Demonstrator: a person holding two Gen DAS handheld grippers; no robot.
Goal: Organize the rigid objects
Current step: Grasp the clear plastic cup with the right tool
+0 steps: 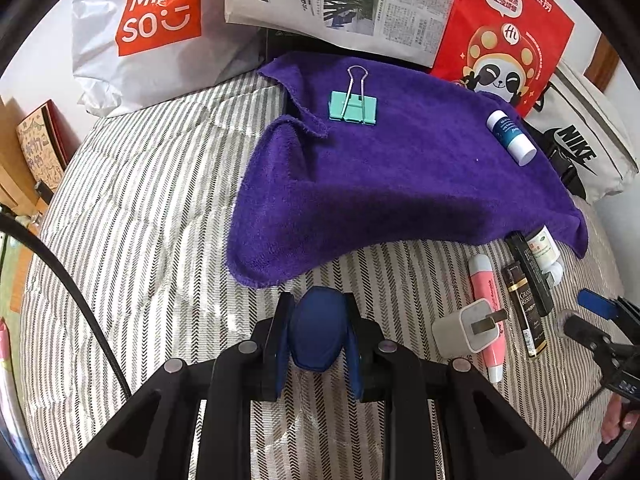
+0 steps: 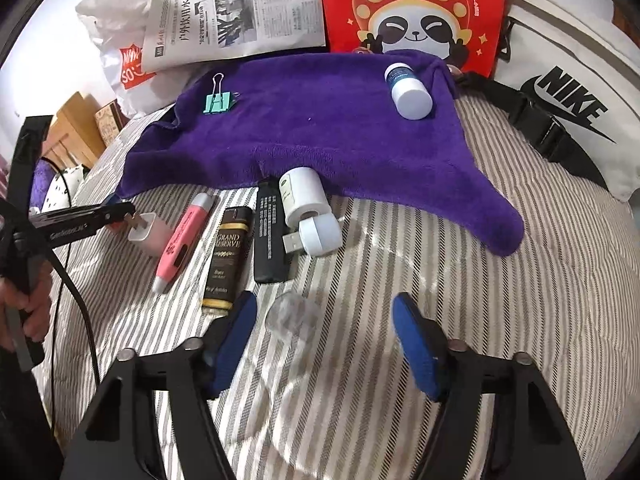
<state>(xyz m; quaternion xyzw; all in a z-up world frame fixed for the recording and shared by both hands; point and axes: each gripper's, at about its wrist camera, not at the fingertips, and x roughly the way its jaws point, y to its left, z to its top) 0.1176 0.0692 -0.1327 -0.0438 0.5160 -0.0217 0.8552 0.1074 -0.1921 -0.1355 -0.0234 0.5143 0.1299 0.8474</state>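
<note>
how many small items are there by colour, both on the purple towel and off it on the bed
Mint green: 1, binder clip on the purple towel
Blue and white: 1, bottle on the towel
White: 3, charger plug, bottle, USB adapter
Pink: 1, highlighter
Black and gold: 1, Grand Reserve box
Black: 1, bar
Clear: 1, small piece
Total: 9

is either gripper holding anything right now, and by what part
Nothing is held. The left gripper is shut on itself; the right gripper is open over a clear cap.
</note>
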